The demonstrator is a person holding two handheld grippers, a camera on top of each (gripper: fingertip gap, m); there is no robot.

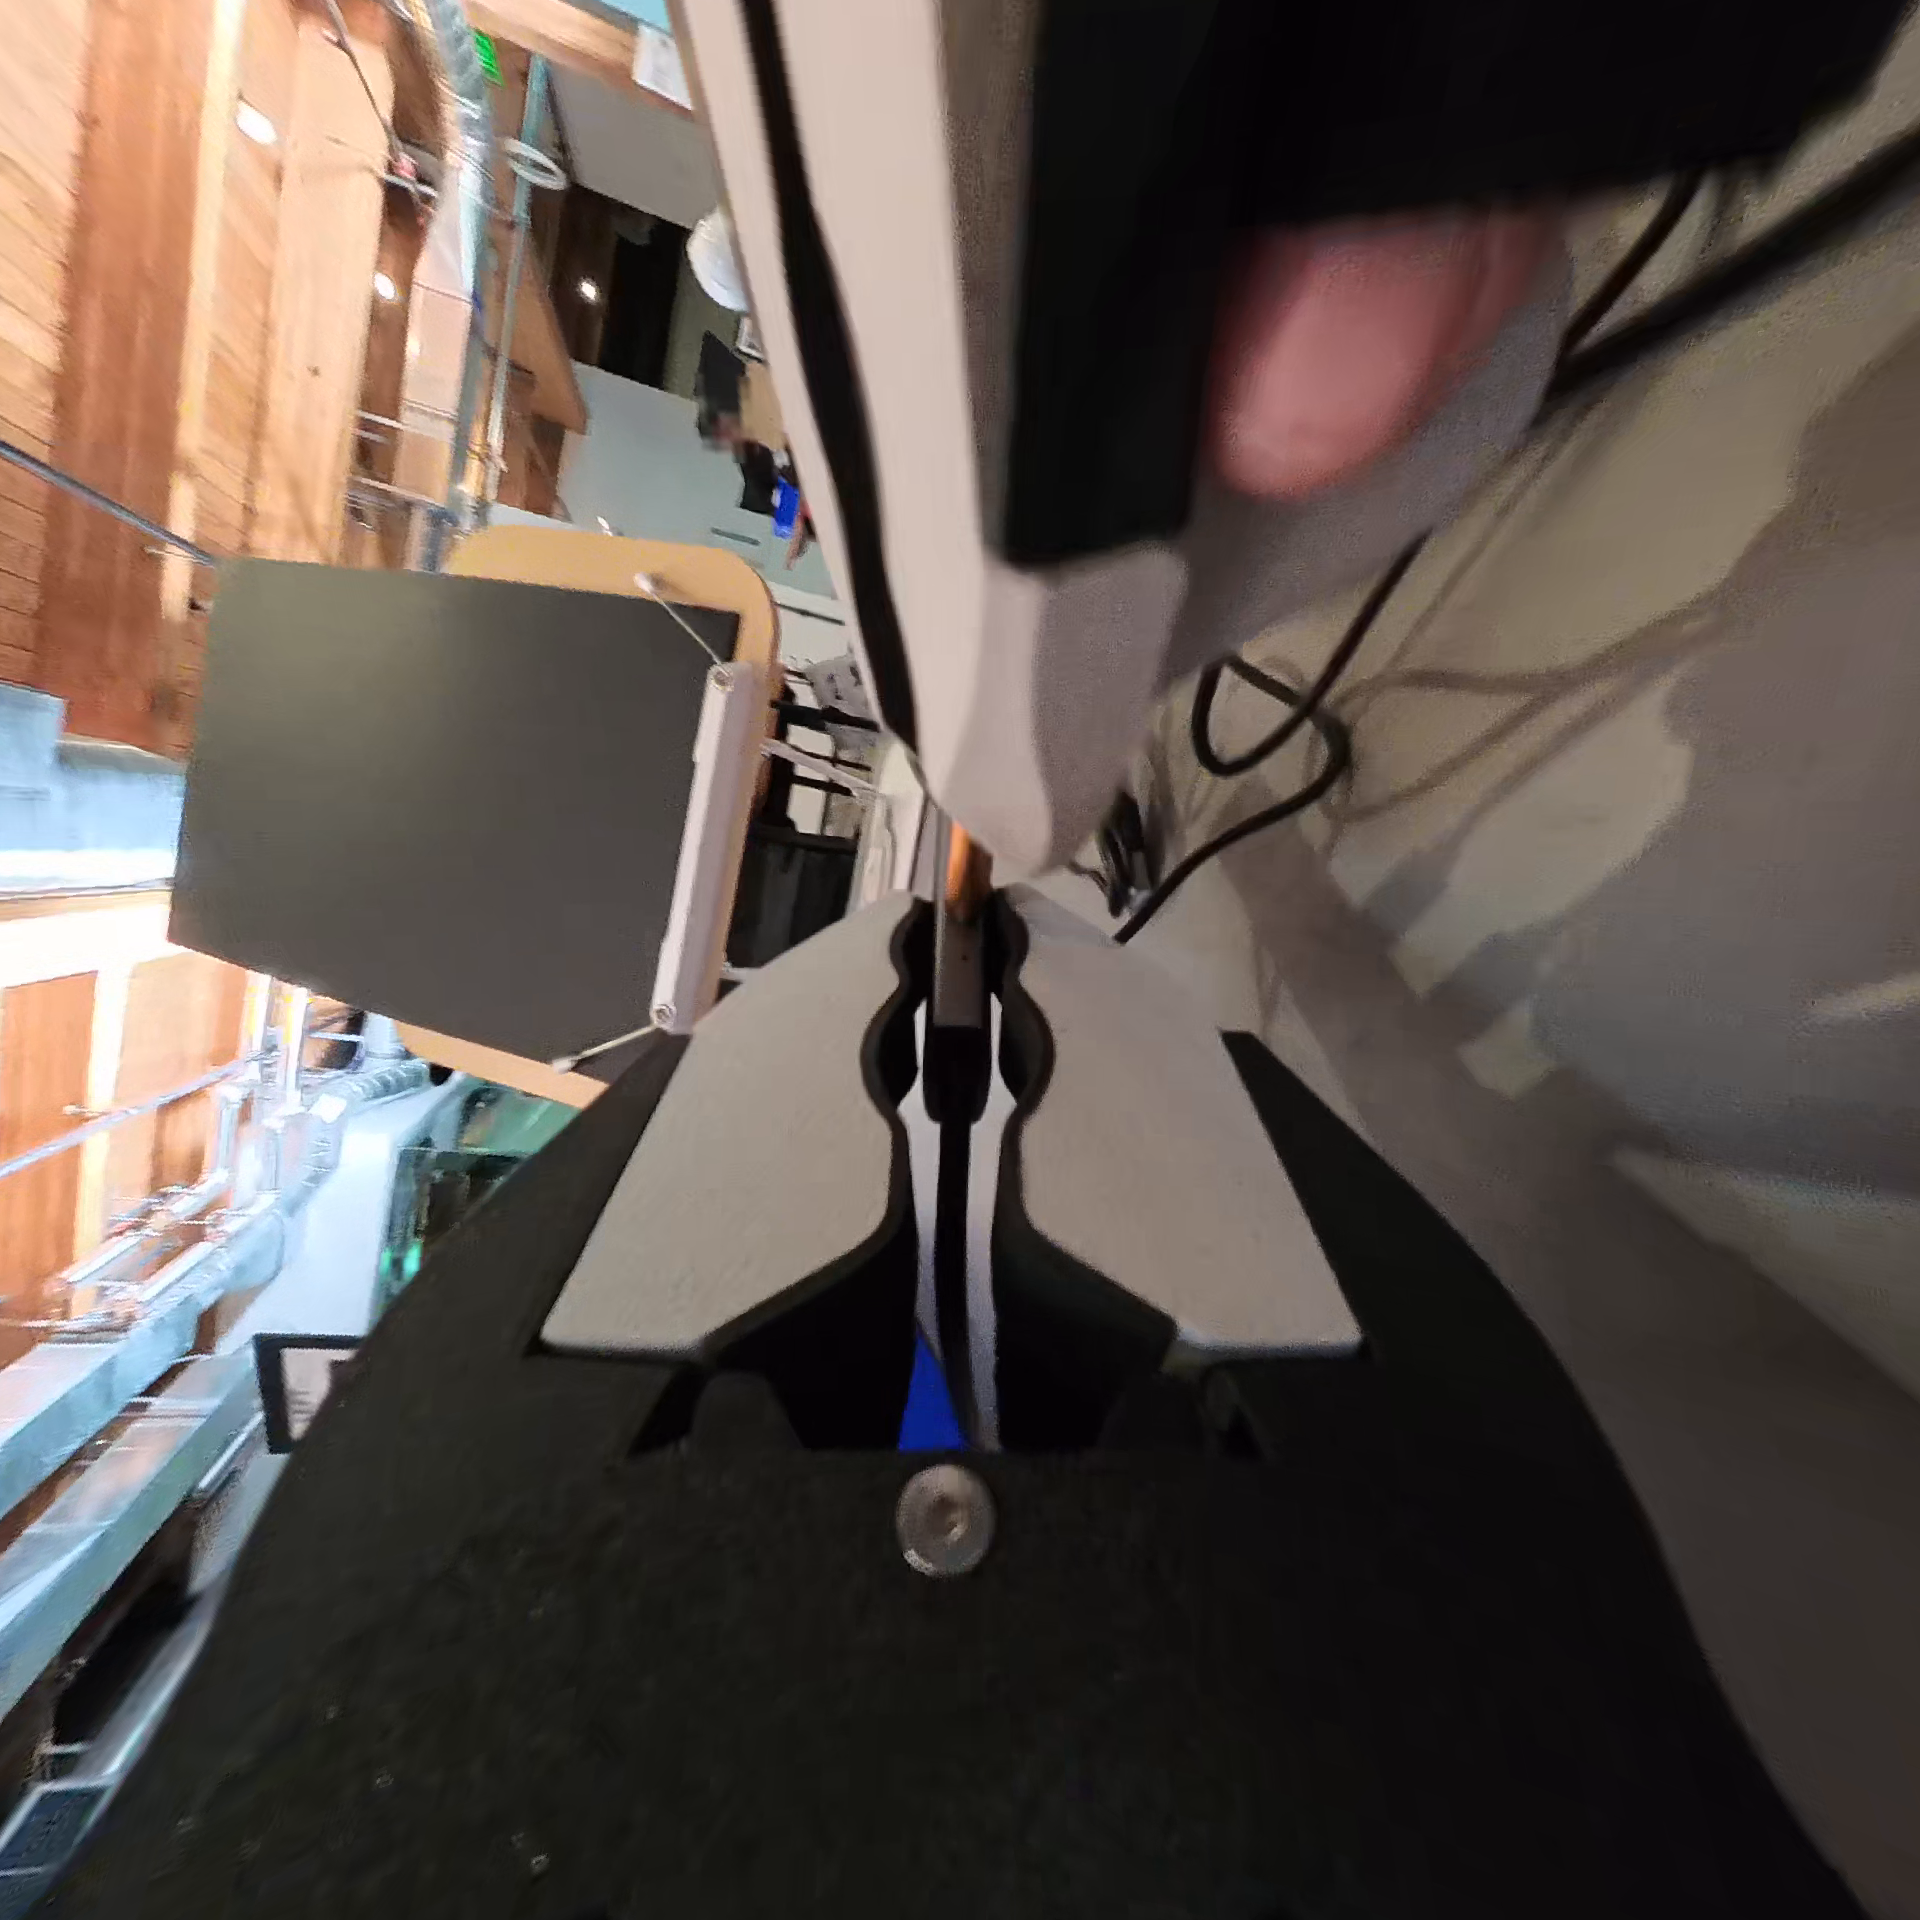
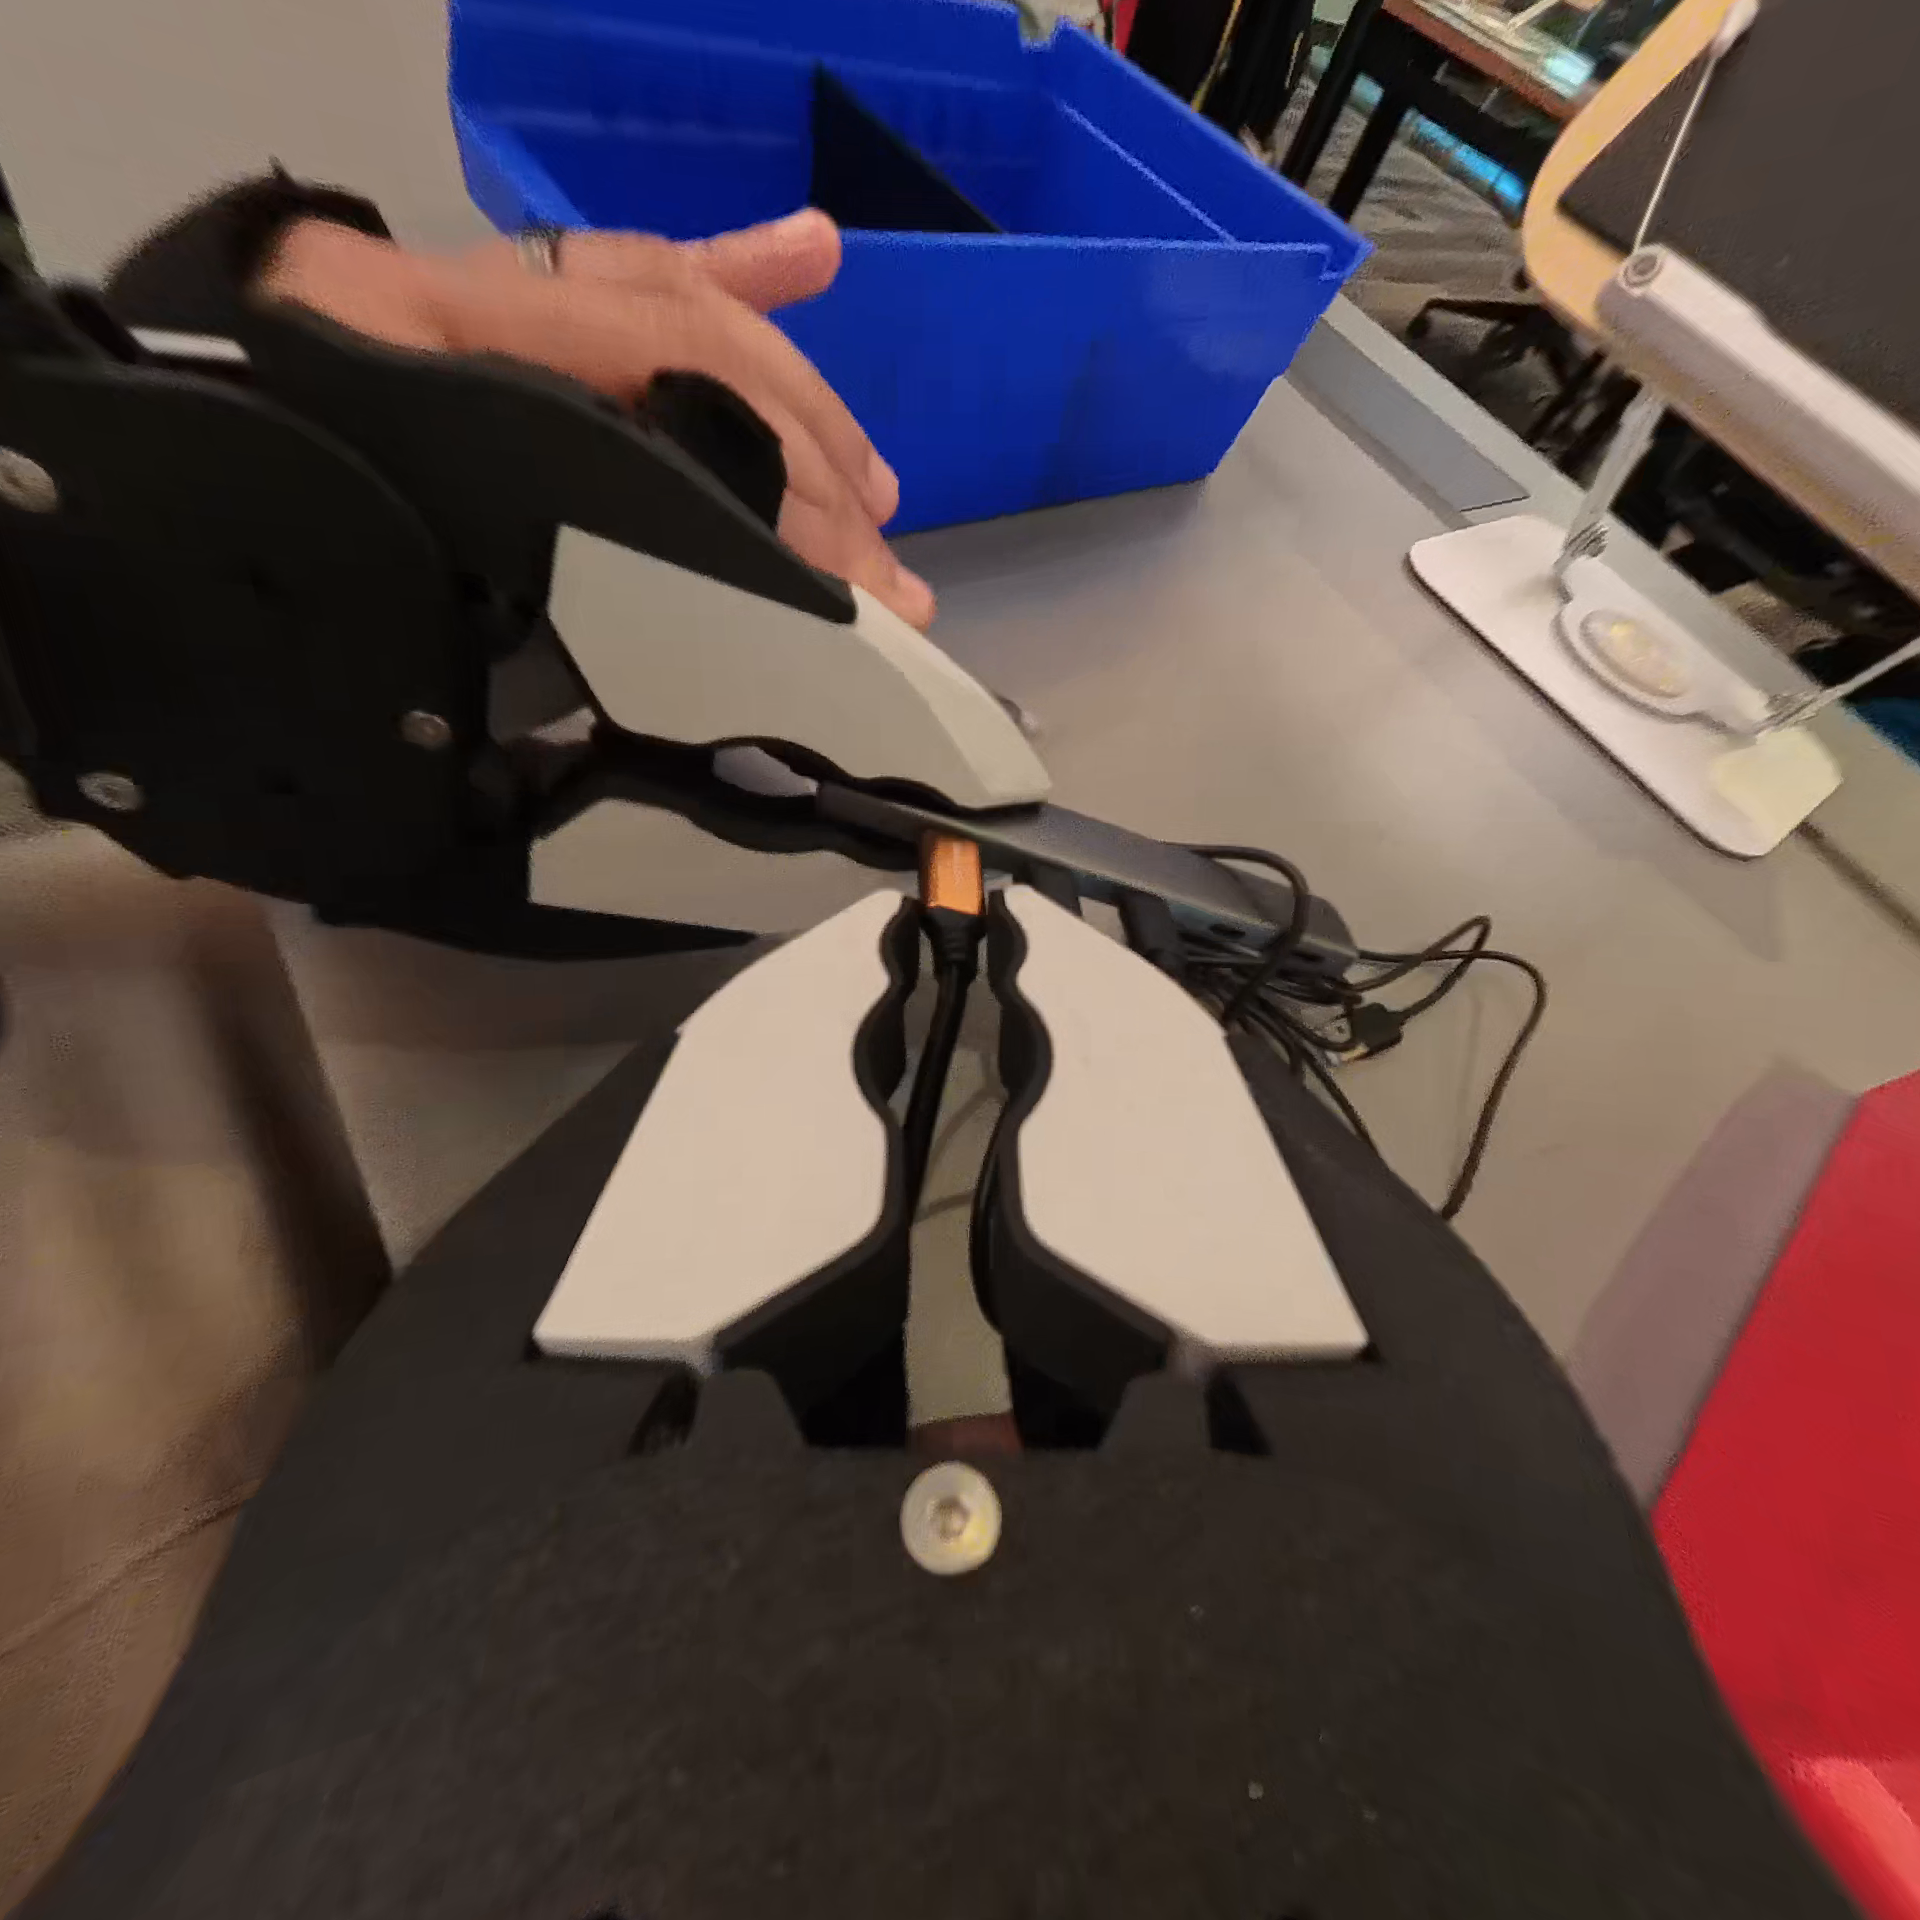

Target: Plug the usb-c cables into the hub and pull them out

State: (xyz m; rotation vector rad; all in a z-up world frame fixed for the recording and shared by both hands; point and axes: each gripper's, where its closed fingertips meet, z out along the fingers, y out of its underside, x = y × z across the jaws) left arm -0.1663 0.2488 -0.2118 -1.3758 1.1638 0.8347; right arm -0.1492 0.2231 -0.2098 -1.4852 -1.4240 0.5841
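Table (image 2: 1299,644), grey, carries the whole setup; blue bin (image 2: 1039,343) sits at its far side, a white stand base (image 2: 1496,592) off to the right, a red object (image 2: 1808,1403) at the near right edge. None of these are in play, judged by where both tools are working.

Left gripper (image 2: 966,800) comes in from the left, lying nearly flat, with the person's hand (image 2: 665,343) over its top, fingers spread rather than curled. Its jaws are closed down on one end of the hub (image 2: 1122,847), a slim dark grey bar held just off the table surface. Likely reason: bracing the hub so it cannot slide or twist while a plug is pushed or pulled. Left wrist view agrees: the hub end sits pinched between the grey fingers, its own black lead running back through the gap; that camera is rolled hard sideways.

Right gripper (image 2: 951,914) points straight at the hub's long side, roughly square to the left tool. Jaws nearly closed, pinching a USB-C cable (image 2: 935,1049) just behind its orange plug (image 2: 951,873). Plug tip meets the hub's edge; whether seated or only touching, cannot tell. Gripping close to the plug should keep the push stiff and in line with the port.

Spare cables (image 2: 1455,997), thin and black, lie tangled on the table right of the hub, some seemingly plugged into its far end.
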